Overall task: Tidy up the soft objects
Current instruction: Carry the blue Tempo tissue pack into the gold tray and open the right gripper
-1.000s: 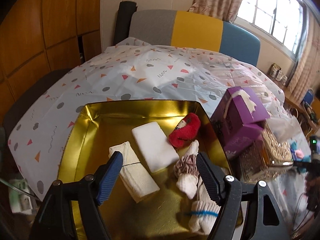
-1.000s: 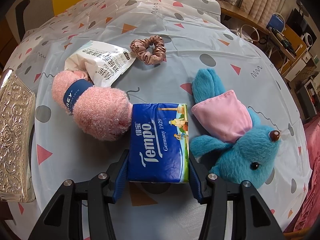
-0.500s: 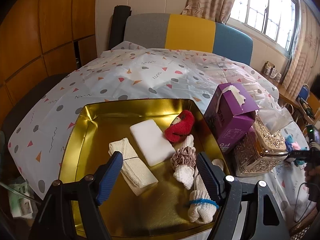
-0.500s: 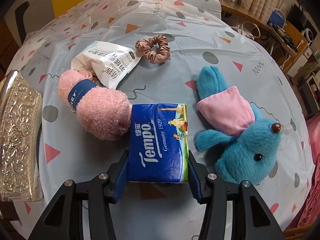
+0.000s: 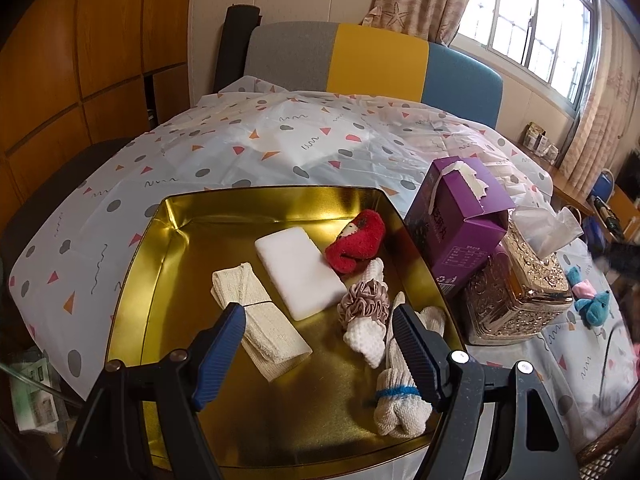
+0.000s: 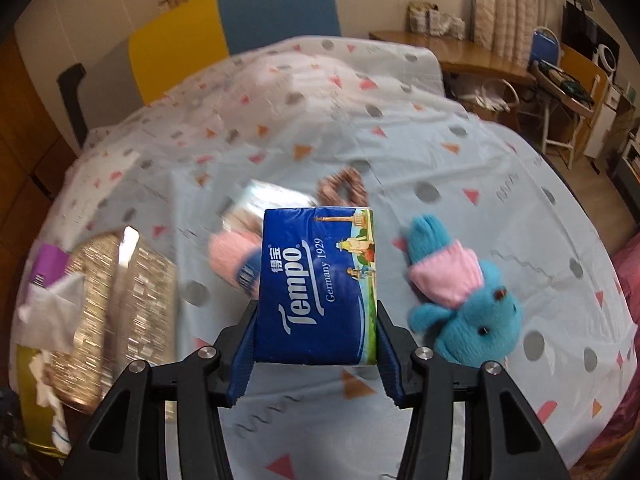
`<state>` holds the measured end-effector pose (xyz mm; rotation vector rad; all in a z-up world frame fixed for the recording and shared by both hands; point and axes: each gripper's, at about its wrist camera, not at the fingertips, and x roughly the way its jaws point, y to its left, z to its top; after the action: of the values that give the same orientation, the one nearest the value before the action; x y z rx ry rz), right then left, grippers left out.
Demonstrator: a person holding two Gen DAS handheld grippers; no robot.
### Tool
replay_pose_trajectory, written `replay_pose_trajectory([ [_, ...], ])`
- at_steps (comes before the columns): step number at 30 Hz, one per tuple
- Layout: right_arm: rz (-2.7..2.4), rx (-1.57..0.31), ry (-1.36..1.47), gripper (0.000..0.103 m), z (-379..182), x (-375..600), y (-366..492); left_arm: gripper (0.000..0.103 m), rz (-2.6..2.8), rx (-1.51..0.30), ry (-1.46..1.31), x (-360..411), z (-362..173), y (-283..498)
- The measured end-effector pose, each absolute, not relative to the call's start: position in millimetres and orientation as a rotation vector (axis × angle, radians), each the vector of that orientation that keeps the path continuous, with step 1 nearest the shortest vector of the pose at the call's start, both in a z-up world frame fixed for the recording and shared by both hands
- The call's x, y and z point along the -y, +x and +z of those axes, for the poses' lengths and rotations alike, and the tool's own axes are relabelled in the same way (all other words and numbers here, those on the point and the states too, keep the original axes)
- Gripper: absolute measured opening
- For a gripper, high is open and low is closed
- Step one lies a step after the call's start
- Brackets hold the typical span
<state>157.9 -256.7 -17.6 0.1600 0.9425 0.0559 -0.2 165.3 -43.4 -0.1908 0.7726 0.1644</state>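
Right gripper (image 6: 316, 344) clamped on a blue tissue pack (image 6: 316, 284), pads pressed to both long sides, pack raised clear of the tablecloth (image 6: 500, 168). At 3 o'clock of the pack, a blue plush (image 6: 468, 292) in a pink top, lying on the cloth, apart from the pack. At 12 o'clock, partly hidden behind the pack, a brown scrunchie (image 6: 344, 186) and a white packet (image 6: 264, 200), both blurred. At 9 o'clock, a pink roll (image 6: 230, 252) with a dark band, its near end hidden by the pack. Farther toward 9 o'clock, an ornate tissue holder (image 6: 120, 296), blurred.

Left gripper (image 5: 318, 344) gaping wide, nothing between the pads, hanging over the gold tray (image 5: 168, 248). In the tray: cream cloth (image 5: 260, 320) close to the left pad; white sponge (image 5: 300, 272) at 12 o'clock of the gripper; red plush (image 5: 356, 240) at 1 o'clock, near the tray's far right wall; beige scrunchie (image 5: 366, 302) around a white knit piece (image 5: 366, 336); a white roll (image 5: 400, 404) tied with blue by the right pad. At 3 o'clock outside the tray, a purple box (image 5: 460, 232) leaning against the holder, tissue sticking up from both. Same blue plush visible small at the far right edge in this view.
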Motion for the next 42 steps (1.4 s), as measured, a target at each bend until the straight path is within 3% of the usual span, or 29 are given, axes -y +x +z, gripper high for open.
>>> replay_pose_trajectory([
  [9,0.374,-0.764,0.035,0.052,70.9,121.1,160.7,0.076,0.216,-0.772,-0.211,-184.4,-44.3,-7.5],
  [14,0.591,-0.736,-0.063,0.052,81.9,34.1,131.0,0.076,0.287,-0.757,-0.241,-209.1,-42.9,-16.6],
  [24,0.817,-0.920,-0.220,0.052,-6.3,-79.8,75.8,0.076,0.378,-0.722,-0.271,-241.0,-36.1,-33.2],
  [42,0.803,-1.113,-0.293,0.053,-89.8,-104.2,56.7,0.076,0.349,-0.717,-0.256,-230.9,-33.2,-32.0],
])
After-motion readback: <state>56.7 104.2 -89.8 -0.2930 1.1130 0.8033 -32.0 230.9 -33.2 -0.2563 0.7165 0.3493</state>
